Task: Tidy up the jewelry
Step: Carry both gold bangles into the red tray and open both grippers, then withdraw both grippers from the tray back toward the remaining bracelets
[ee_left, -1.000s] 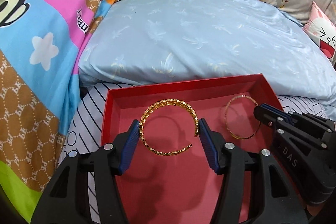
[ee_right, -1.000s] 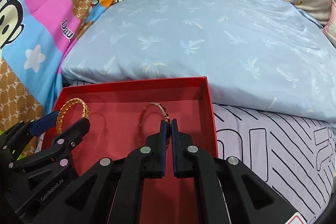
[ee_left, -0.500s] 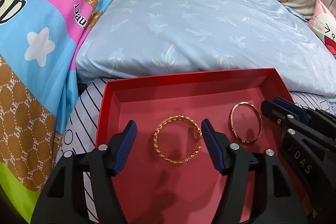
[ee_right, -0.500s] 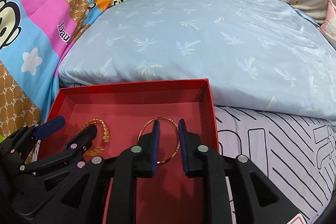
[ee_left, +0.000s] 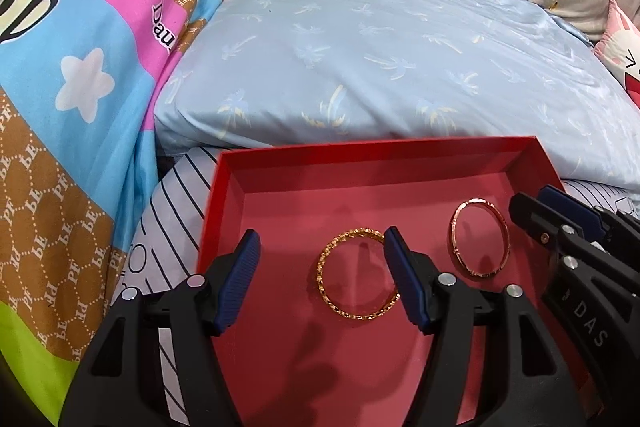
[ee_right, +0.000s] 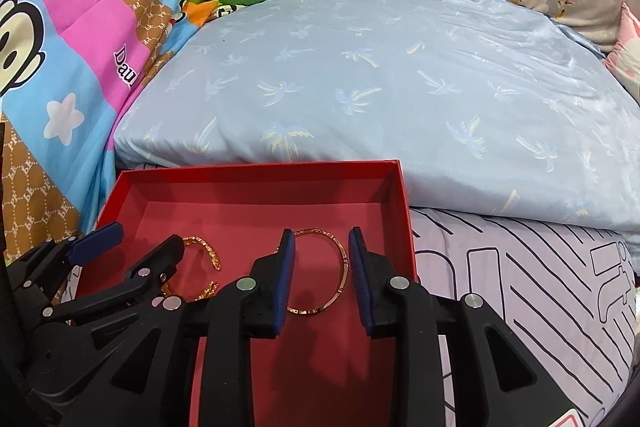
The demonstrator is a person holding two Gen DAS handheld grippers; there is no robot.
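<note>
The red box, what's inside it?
Two bangles lie flat on the floor of the red box: a textured gold open cuff and a thinner rose-gold bangle. The hand-held grippers cover the box's near part.

- Ahead of your fingertips, the red box raises its far wall, and the blue pillow bulges right behind it.
- Beside your left gripper, the right gripper crowds the box's right side.
- Between your left fingers lies the gold cuff; the thin bangle lies between your opening right fingers.
- Outside your right fingers, striped bedding lies open.
</note>
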